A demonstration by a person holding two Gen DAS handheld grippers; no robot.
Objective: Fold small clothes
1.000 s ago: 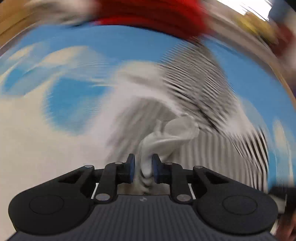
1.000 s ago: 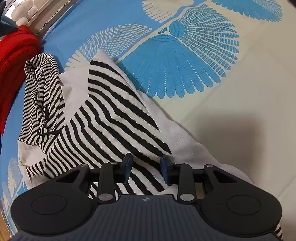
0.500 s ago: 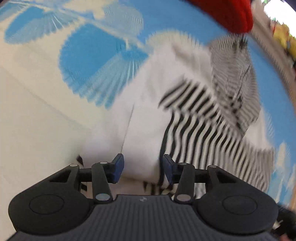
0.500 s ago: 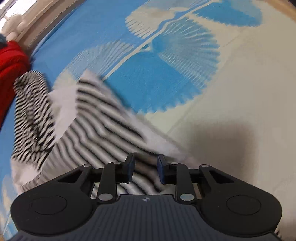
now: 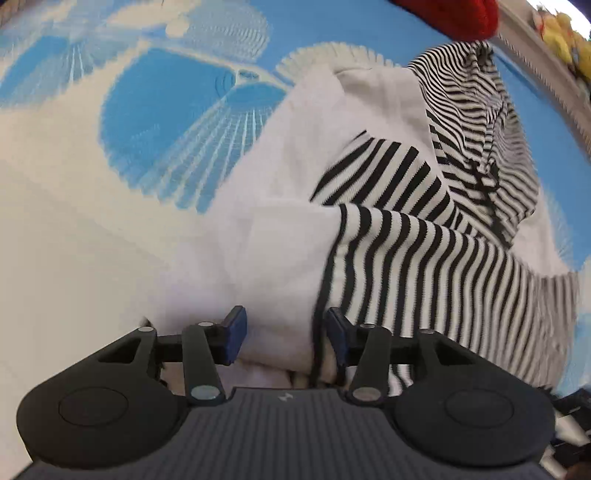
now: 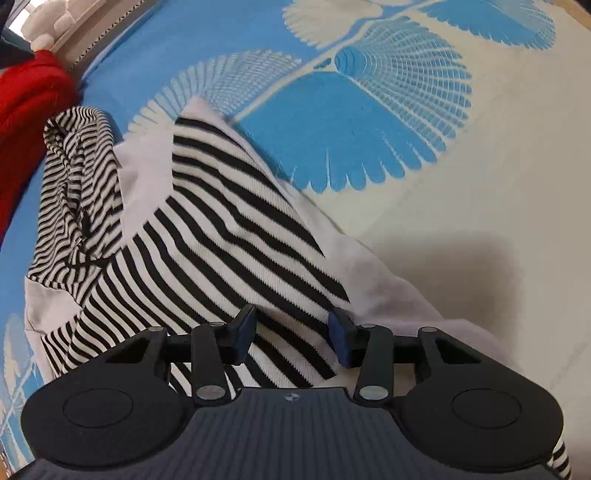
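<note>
A: What has just changed at the left gripper (image 5: 282, 332)?

B: A bunched white fold was pinched between its pads 1 second ago. That fold has been let go; the jaws have just been opening and now stand apart over the white part of the striped garment (image 5: 424, 266), with cloth lying between them but not pressed.

A: And the right gripper (image 6: 291, 332)?

B: Its jaws were narrowed on the stripes half a second ago and have just been opening too. They now stand apart over the striped panel, with nothing clamped.

A: What is meant by that for the task?

B: 1 fold is judged to have been laid and released. The garment lies on the blue-and-cream patterned cloth (image 6: 369, 129), partly doubled, with its thin-striped sleeve (image 6: 74, 192) crumpled at the far side, so more folding is judged to be needed.

A: What else is found around it?

B: A red garment (image 6: 29, 103) is seen just beyond the sleeve, and yellow soft items (image 5: 565, 33) at the far edge.

A: Is anything in the way?

B: Only the crumpled sleeve, close by the red garment; the cream area beside the fold is left free.
</note>
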